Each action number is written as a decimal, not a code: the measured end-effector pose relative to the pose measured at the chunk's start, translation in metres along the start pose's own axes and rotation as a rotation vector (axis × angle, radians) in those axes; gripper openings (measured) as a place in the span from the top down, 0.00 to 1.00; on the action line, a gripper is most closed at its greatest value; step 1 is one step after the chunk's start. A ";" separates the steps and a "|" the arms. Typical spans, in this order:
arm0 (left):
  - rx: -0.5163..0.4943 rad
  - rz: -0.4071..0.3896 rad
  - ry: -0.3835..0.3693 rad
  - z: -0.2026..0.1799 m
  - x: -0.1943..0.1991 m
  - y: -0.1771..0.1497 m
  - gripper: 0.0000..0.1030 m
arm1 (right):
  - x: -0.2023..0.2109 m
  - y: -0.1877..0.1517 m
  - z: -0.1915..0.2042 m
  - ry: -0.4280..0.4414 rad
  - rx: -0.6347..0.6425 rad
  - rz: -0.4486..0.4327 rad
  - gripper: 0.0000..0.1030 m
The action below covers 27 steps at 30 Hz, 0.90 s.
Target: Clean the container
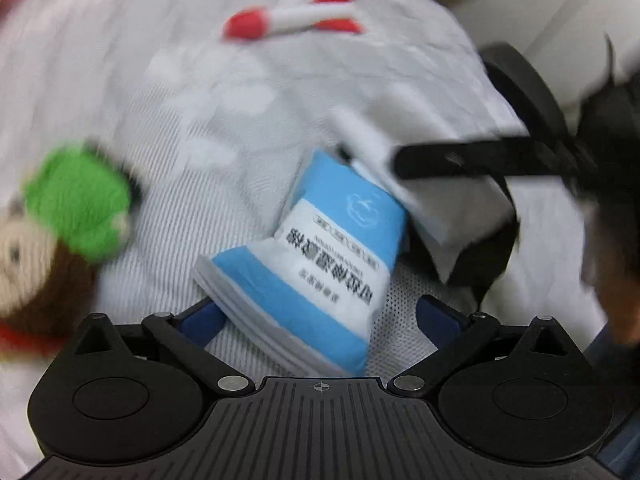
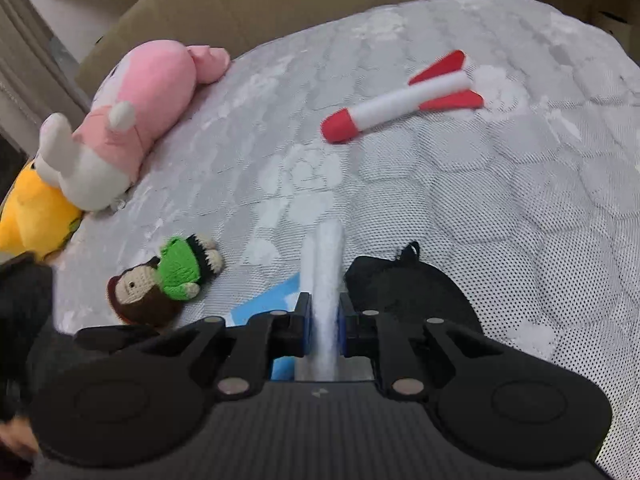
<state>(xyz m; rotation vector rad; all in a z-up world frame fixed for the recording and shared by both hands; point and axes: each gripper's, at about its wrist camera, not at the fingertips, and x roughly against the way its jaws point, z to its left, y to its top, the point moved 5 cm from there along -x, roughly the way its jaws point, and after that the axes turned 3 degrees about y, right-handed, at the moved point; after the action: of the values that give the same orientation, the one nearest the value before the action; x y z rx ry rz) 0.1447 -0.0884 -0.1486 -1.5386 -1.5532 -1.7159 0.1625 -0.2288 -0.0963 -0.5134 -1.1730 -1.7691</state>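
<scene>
The right gripper (image 2: 322, 322) is pinching a white wipe (image 2: 324, 280) between its nearly closed blue pads (image 2: 305, 322), the wipe standing up past the fingertips. In the left wrist view, the same gripper (image 1: 394, 160) is reaching in from the right, with the wipe (image 1: 368, 140) sticking out beyond it, blurred by motion.

The left gripper (image 1: 320, 320) is standing wide open, its pads (image 1: 202, 320) well apart and gripping nothing. A blue-and-white wipe pack (image 1: 320, 248) is lying on the grey mattress (image 1: 240, 100) between and just ahead of those open fingers. The pack's far end is lying just under the right gripper's tip. From the right wrist, only a blue corner of the pack (image 2: 272, 300) is showing, left of the wipe.

A black pouch (image 2: 404, 292) is lying just right of the pack, touching it as far as can be told. A crocheted doll (image 2: 168, 280) in green is lying left of the pack. A red-and-white rocket toy (image 2: 404, 96) is resting well beyond the pack. A pink plush (image 2: 136, 112) and a yellow plush (image 2: 32, 216) are lying far left of the pack, against a cardboard wall (image 2: 280, 8).
</scene>
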 end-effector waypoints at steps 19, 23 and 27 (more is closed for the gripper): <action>-0.487 -0.118 0.339 -0.064 0.008 -0.018 0.23 | 0.000 0.000 0.015 0.123 -0.052 -0.006 0.90; -0.366 -0.129 0.273 -0.055 0.011 -0.010 0.09 | 0.003 -0.003 0.012 0.099 -0.071 0.011 0.90; -0.207 -0.187 0.187 -0.042 0.021 0.003 0.09 | 0.002 -0.008 0.023 0.123 -0.037 0.030 0.88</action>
<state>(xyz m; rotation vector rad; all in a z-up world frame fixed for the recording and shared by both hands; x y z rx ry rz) 0.1204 -0.1174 -0.1212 -1.3113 -1.5035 -2.1170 0.1509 -0.2087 -0.0884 -0.4352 -1.0434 -1.7739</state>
